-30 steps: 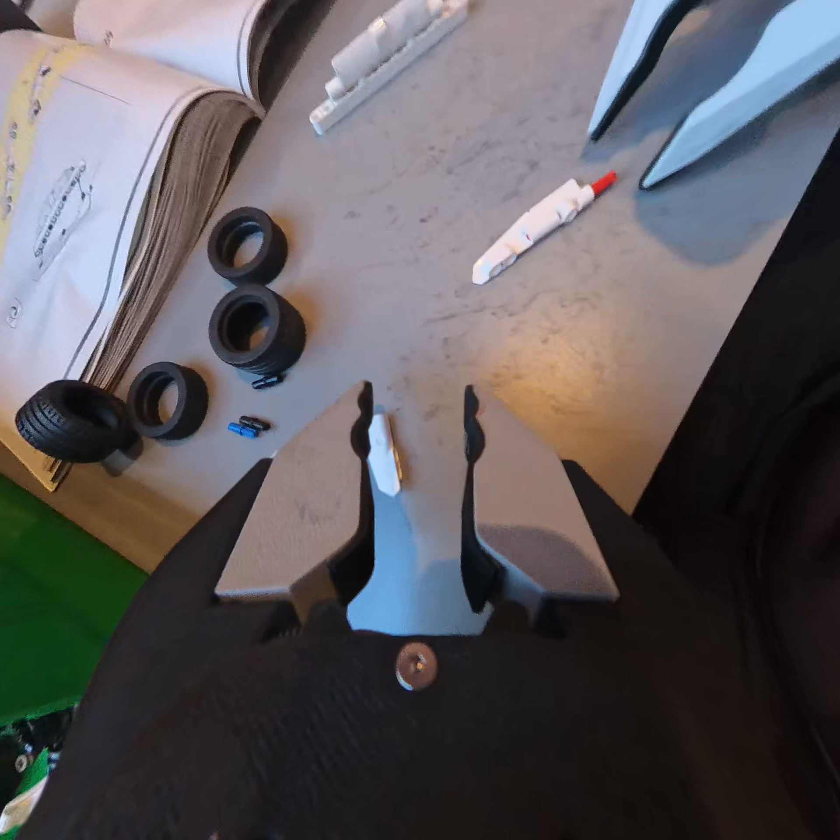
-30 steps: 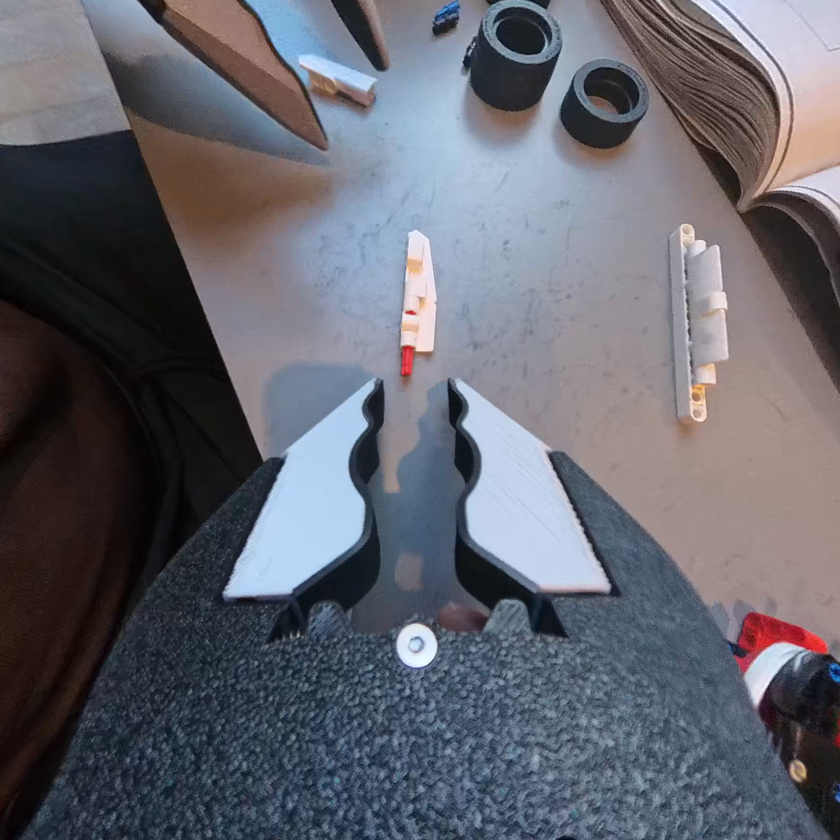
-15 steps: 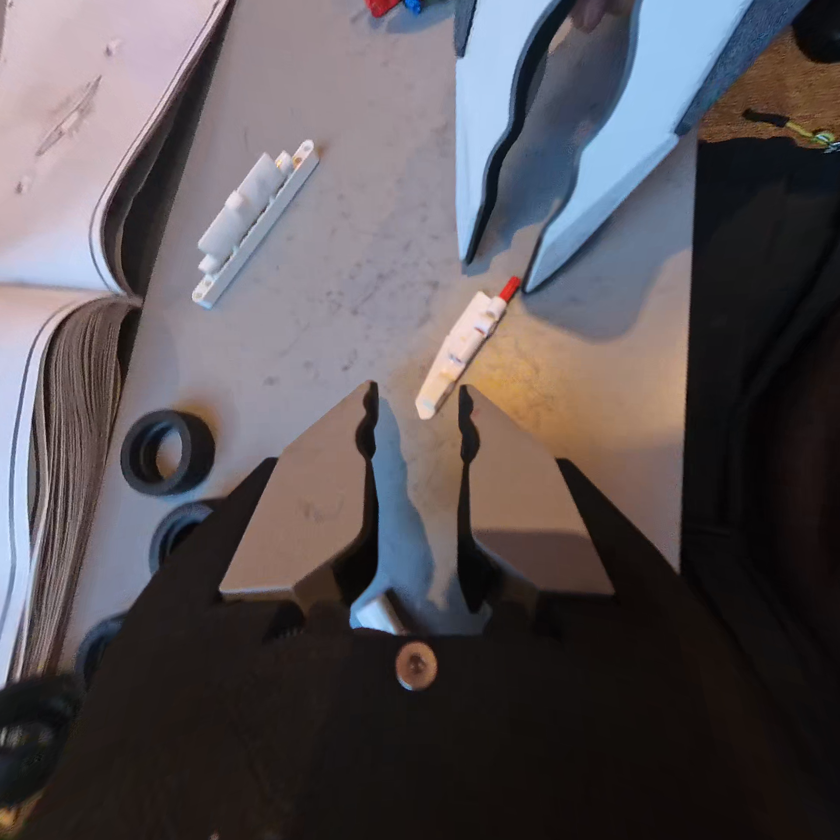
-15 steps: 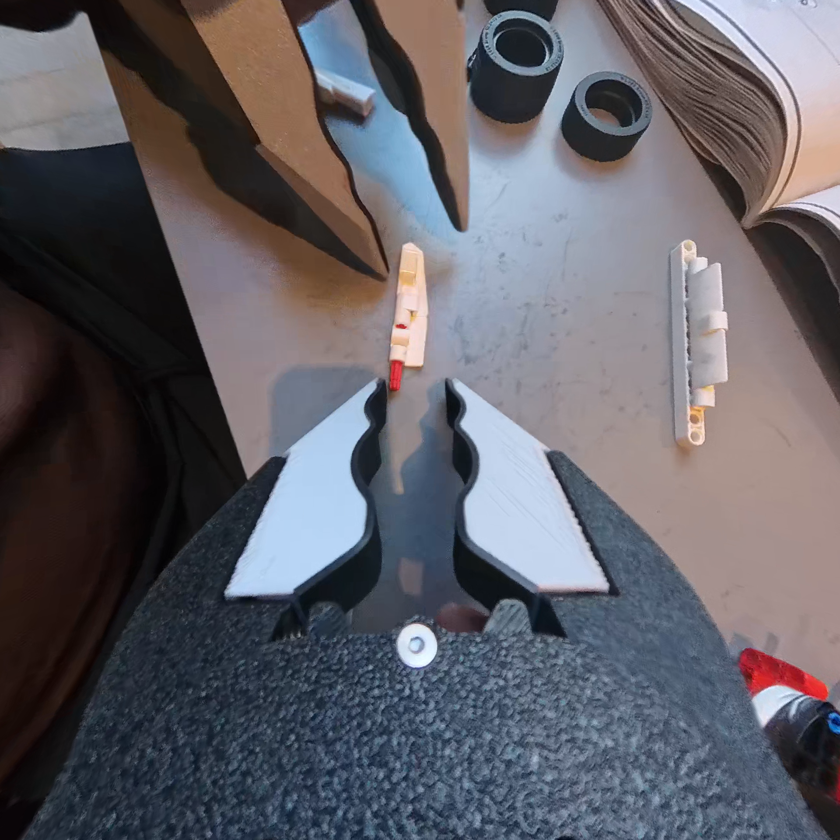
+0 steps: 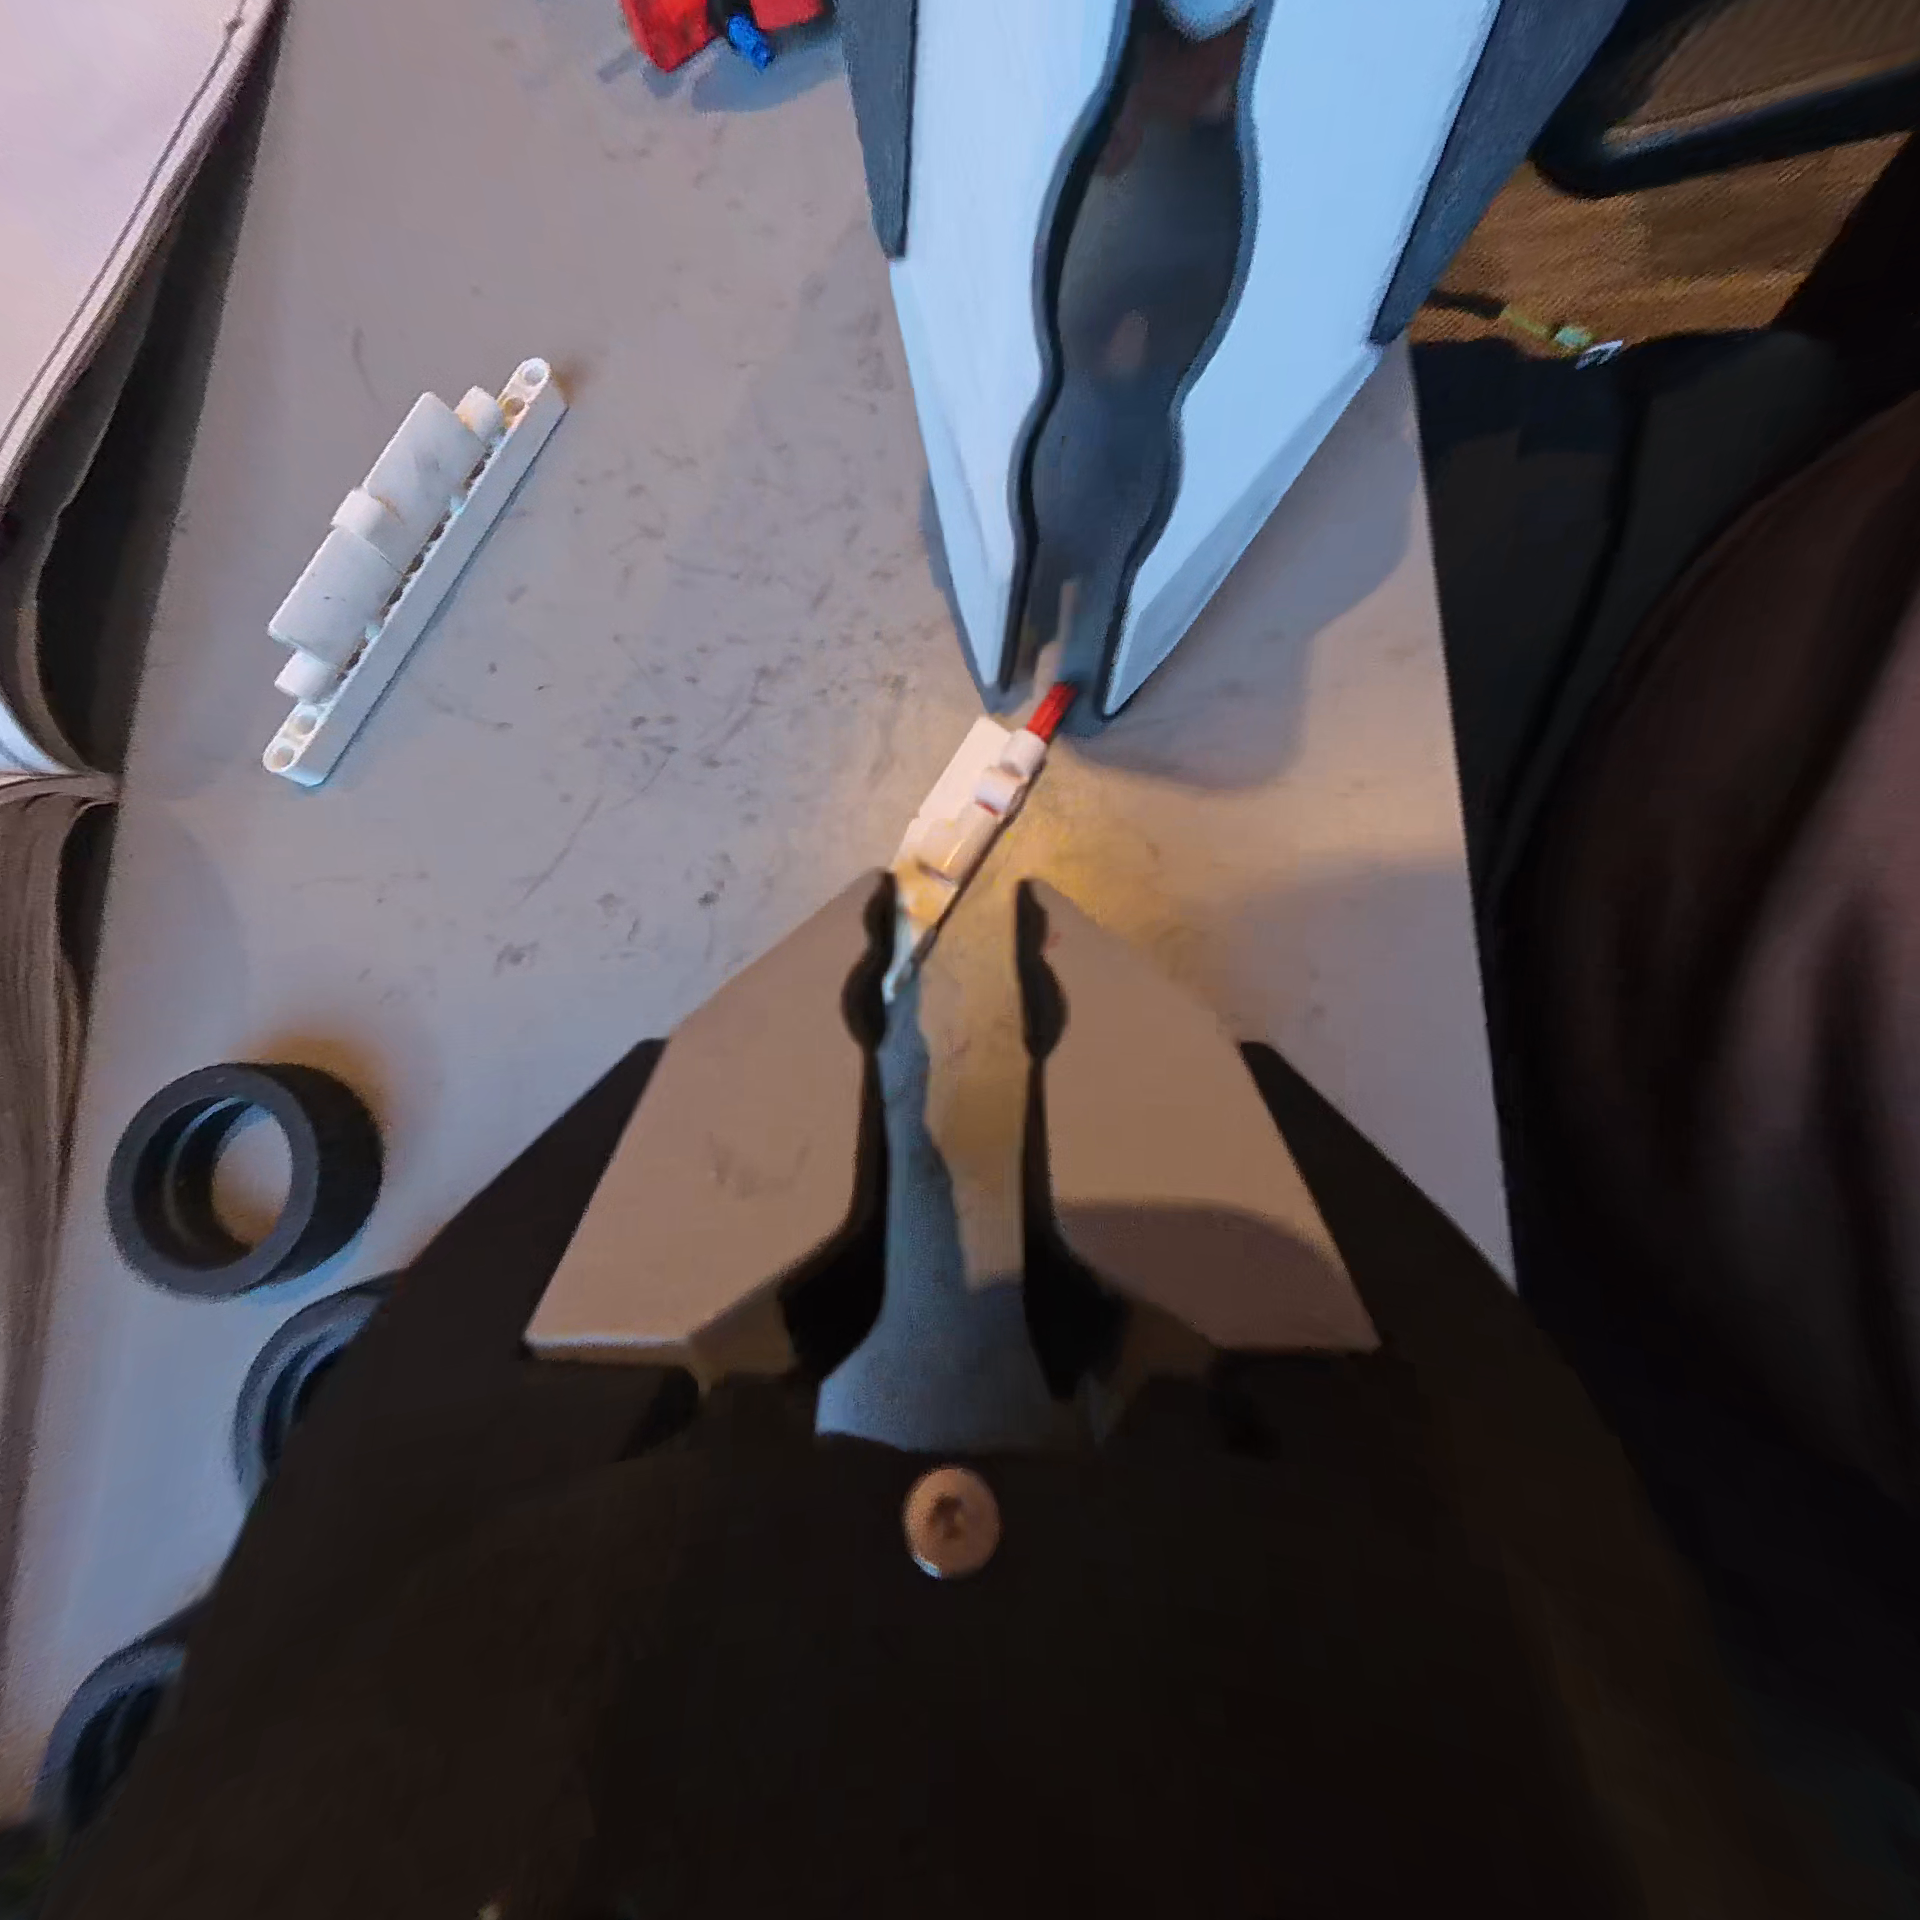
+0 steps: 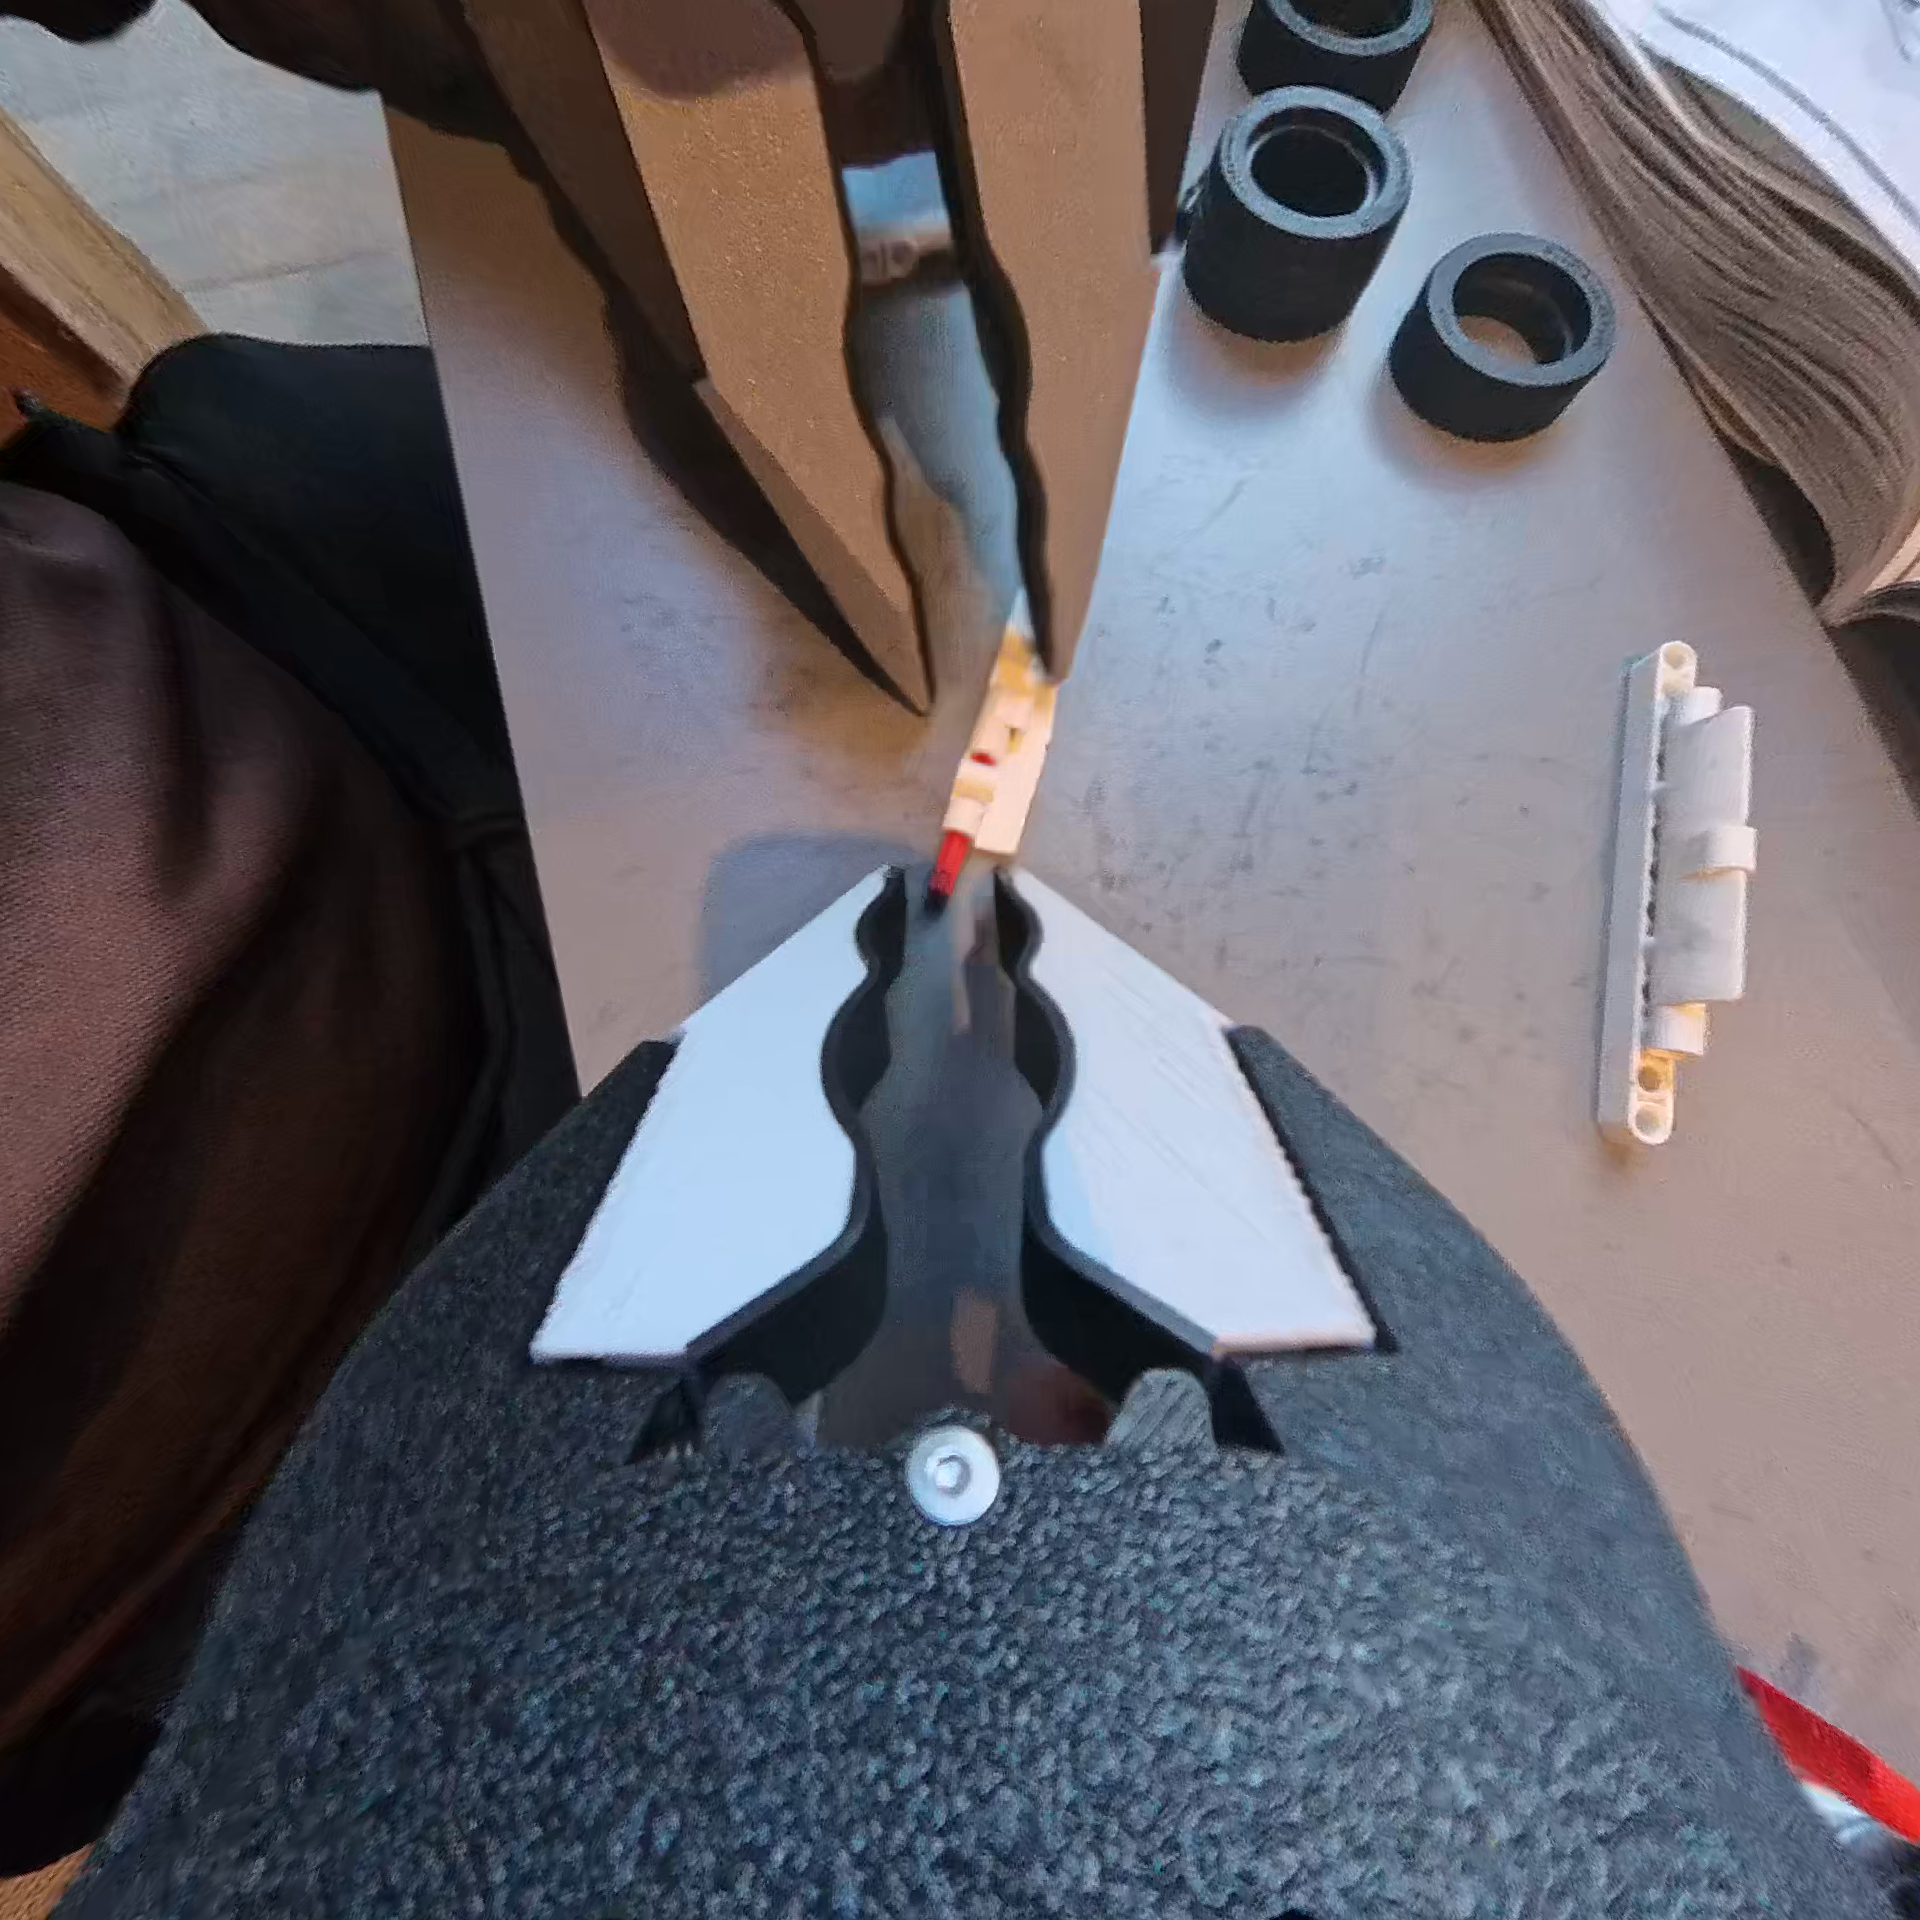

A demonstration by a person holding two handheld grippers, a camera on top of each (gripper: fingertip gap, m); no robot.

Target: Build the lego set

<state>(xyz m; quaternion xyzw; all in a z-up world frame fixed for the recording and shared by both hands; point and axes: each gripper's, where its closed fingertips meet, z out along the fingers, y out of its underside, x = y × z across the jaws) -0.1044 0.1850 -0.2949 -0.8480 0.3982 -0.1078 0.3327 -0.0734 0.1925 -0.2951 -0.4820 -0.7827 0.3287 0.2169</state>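
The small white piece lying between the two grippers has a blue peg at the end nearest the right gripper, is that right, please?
Not quite: the peg on the small white piece is red, not blue. The right wrist view shows it at the end nearest the right gripper.

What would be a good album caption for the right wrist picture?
Two open grippers, right and left, bracket a small white piece with a red pin from opposite ends on the grey table.

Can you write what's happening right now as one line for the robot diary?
step: grabbing small white piece from both ends | left gripper: open at white end | right gripper: open at red peg | long white piece: untouched
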